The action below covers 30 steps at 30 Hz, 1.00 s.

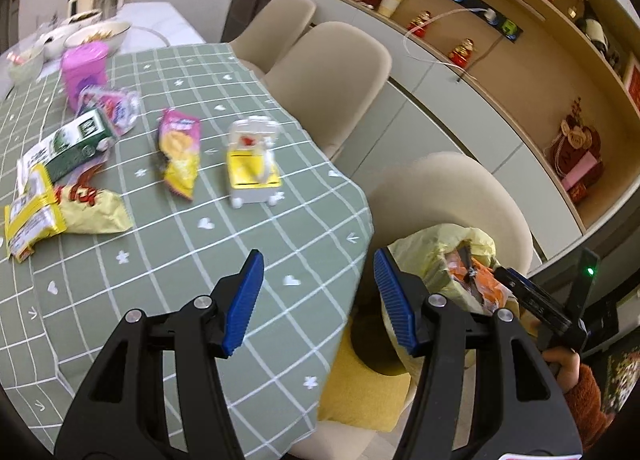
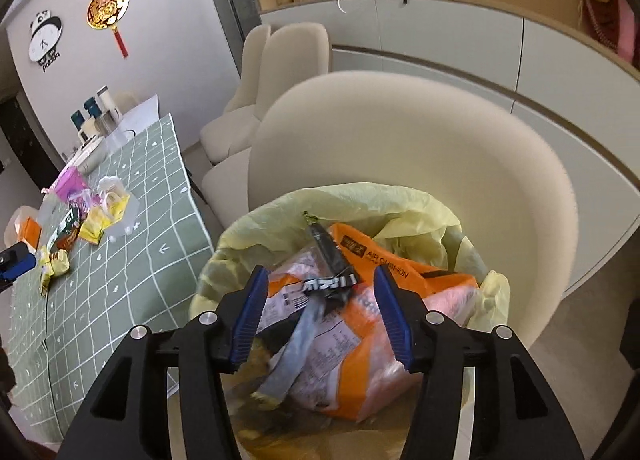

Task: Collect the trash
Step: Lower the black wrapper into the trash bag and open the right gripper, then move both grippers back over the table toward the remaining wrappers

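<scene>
My left gripper (image 1: 319, 260) hangs open over the near edge of the green checked tablecloth (image 1: 200, 280), with nothing between its blue pads. Further back on the cloth lie a pink and yellow snack bag (image 1: 179, 158), a green and white carton (image 1: 66, 148), yellow wrappers (image 1: 34, 216) and a small yellow and white box (image 1: 252, 168). My right gripper (image 2: 319, 272) is open above a bin lined with a yellow bag (image 2: 360, 200). A dark wrapper with white letters (image 2: 328, 284) lies loose between its pads, on top of an orange package (image 2: 380, 260).
A pink tub (image 1: 84, 70) and bowls (image 1: 100, 34) stand at the table's far end. Beige chairs (image 1: 332, 72) line the table's right side; the bin sits on the nearest chair (image 2: 440, 132). A hand in an orange sleeve (image 1: 576, 384) holds the right tool. Cabinets (image 2: 460, 40) run behind.
</scene>
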Each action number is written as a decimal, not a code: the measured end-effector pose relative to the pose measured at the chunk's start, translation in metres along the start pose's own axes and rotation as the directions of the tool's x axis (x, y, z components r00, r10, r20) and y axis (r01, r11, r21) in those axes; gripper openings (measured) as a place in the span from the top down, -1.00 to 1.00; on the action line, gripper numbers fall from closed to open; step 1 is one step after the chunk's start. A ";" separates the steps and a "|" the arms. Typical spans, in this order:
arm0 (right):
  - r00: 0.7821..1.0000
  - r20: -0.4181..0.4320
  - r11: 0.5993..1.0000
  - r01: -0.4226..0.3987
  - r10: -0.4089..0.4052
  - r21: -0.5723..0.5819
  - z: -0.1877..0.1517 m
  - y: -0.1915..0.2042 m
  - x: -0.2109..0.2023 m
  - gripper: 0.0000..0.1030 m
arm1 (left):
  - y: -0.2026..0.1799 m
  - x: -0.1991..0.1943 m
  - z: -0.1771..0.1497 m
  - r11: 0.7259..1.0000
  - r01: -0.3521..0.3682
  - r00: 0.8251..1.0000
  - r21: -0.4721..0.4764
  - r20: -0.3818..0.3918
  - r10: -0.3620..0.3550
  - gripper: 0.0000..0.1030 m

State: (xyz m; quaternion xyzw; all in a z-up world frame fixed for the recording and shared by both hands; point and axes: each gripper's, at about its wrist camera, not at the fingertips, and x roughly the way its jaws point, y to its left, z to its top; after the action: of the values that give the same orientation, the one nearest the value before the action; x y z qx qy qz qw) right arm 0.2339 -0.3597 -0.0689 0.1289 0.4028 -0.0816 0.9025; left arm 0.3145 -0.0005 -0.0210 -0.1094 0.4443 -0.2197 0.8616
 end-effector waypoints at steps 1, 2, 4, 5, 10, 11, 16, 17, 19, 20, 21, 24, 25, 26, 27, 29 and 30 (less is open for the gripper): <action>1.000 0.003 1.000 0.002 -0.002 -0.012 -0.001 0.006 -0.003 -0.01 | 0.008 -0.002 0.001 1.000 -0.001 1.000 -0.012 0.002 0.002 -0.06; 1.000 0.006 1.000 -0.001 0.001 -0.023 -0.001 0.011 -0.007 -0.01 | 0.016 -0.004 0.001 1.000 -0.004 1.000 -0.022 0.006 0.004 -0.06; 1.000 0.020 0.999 -0.013 0.014 -0.047 0.000 0.029 -0.014 -0.01 | 0.034 -0.009 0.003 0.999 -0.013 1.000 -0.045 0.015 0.014 -0.06; 0.999 0.033 0.998 -0.018 0.020 -0.064 0.002 0.043 -0.016 -0.01 | 0.045 -0.011 0.004 0.998 -0.023 1.000 -0.059 0.019 0.024 -0.06; 0.993 0.059 0.987 -0.099 0.107 -0.126 0.007 0.102 -0.015 -0.01 | 0.103 -0.031 0.005 0.990 -0.078 0.995 -0.119 0.047 0.084 -0.06; 0.991 0.058 0.984 -0.111 0.120 -0.137 0.008 0.115 -0.012 -0.01 | 0.114 -0.036 0.006 0.988 -0.091 0.994 -0.125 0.055 0.098 -0.06; 0.978 0.024 0.958 -0.198 0.207 -0.206 0.012 0.192 0.011 -0.01 | 0.178 -0.059 0.008 0.978 -0.148 0.983 -0.150 0.085 0.162 -0.10; 0.972 0.015 0.951 -0.224 0.233 -0.215 0.011 0.207 0.016 -0.01 | 0.191 -0.062 0.009 0.975 -0.162 0.981 -0.155 0.084 0.176 -0.11; 0.967 0.006 0.942 -0.248 0.256 -0.224 0.011 0.232 0.025 -0.01 | 0.216 -0.065 0.011 0.968 -0.181 0.978 -0.174 0.075 0.196 -0.11; 0.965 0.001 0.939 -0.256 0.263 -0.230 0.011 0.247 0.030 -0.01 | 0.227 -0.067 0.012 0.966 -0.183 0.977 -0.184 0.071 0.199 -0.11; 0.963 -0.003 0.936 -0.262 0.269 -0.234 0.011 0.259 0.034 -0.01 | 0.238 -0.069 0.012 0.965 -0.180 0.978 -0.191 0.070 0.197 -0.11; 0.952 -0.034 0.920 -0.303 0.304 -0.249 0.013 0.298 0.050 -0.01 | 0.259 -0.071 0.016 0.969 -0.163 0.982 -0.184 0.065 0.177 -0.11; 0.948 -0.054 0.915 -0.316 0.313 -0.252 0.014 0.311 0.057 -0.01 | 0.263 -0.069 0.023 0.975 -0.151 0.985 -0.160 0.061 0.163 -0.11; 0.945 -0.074 0.910 -0.327 0.318 -0.254 0.016 0.324 0.063 -0.01 | 0.265 -0.068 0.029 0.981 -0.143 0.986 -0.134 0.062 0.152 -0.11; 0.943 -0.085 0.908 -0.332 0.321 -0.257 0.016 0.333 0.067 -0.01 | 0.265 -0.066 0.038 0.986 -0.131 0.988 -0.098 0.067 0.138 -0.12; 0.943 -0.097 0.903 -0.334 0.320 -0.271 0.017 0.350 0.072 -0.01 | 0.265 -0.054 0.064 0.995 -0.099 0.993 0.020 0.071 0.097 -0.12; 0.944 -0.097 0.902 -0.330 0.315 -0.280 0.016 0.354 0.073 -0.01 | 0.264 -0.048 0.073 0.994 -0.095 0.993 0.052 0.071 0.091 -0.12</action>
State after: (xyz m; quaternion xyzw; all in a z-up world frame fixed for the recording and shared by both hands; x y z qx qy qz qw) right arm 0.3826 -0.0302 -0.0544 0.0610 0.4057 0.1325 0.9023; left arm 0.4242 0.2544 -0.0454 -0.0723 0.4131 -0.1875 0.8882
